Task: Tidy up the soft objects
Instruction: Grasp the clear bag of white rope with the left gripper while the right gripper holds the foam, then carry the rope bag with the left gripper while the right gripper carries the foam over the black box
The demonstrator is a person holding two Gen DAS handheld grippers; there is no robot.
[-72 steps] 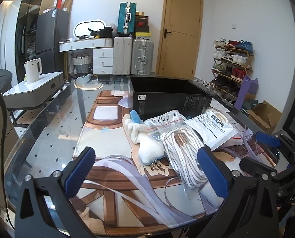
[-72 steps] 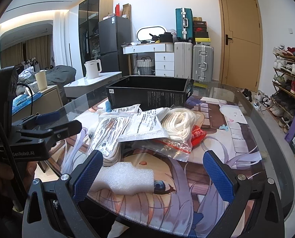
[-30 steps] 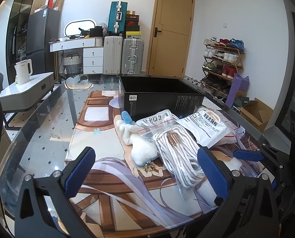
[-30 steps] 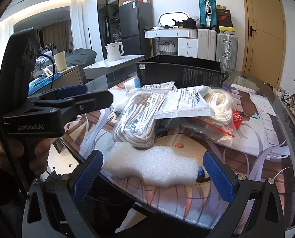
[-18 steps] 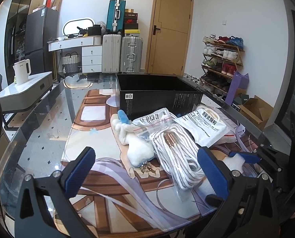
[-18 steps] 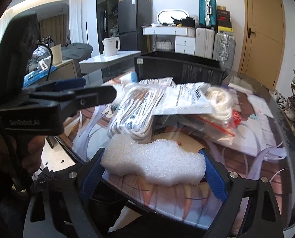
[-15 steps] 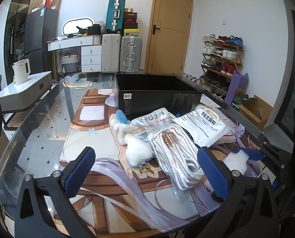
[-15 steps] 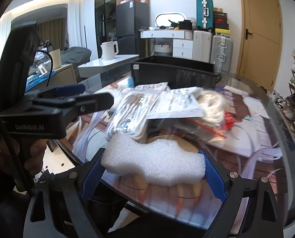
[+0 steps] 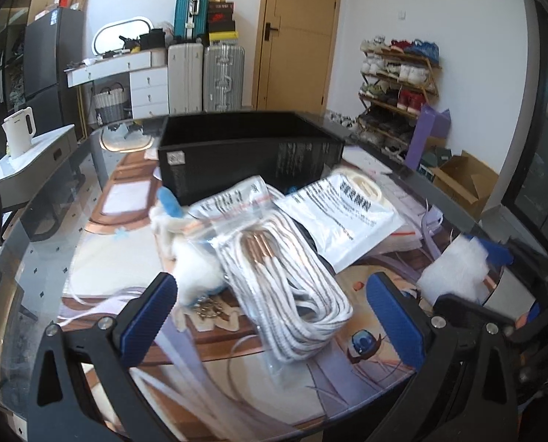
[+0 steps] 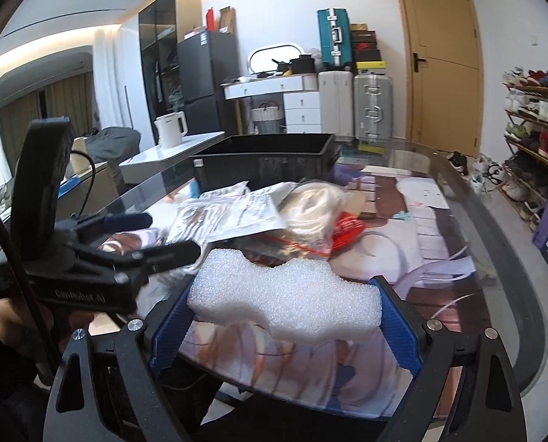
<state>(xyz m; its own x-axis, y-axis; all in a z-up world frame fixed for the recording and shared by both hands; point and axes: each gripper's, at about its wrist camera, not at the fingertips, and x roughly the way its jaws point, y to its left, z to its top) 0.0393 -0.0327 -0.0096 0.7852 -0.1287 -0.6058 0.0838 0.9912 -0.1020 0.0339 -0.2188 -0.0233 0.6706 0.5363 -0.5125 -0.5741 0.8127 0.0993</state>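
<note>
A white foam block (image 10: 285,291) sat lifted above the surface, pinched lengthwise; bagged white rope coils (image 9: 288,287) and a plush toy (image 9: 196,269) lay piled before the black box (image 9: 248,151).

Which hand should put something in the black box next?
Probably the right. The right gripper already clamps the white foam piece, lifted off the mat, with the black box ahead. The left gripper is open and holds nothing.

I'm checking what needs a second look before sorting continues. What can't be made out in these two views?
- Black box interior: both views, hidden by its walls.
- White pouch print: blurred in both.
- Plush toy: left view, blurred, partly under the bagged cord.
</note>
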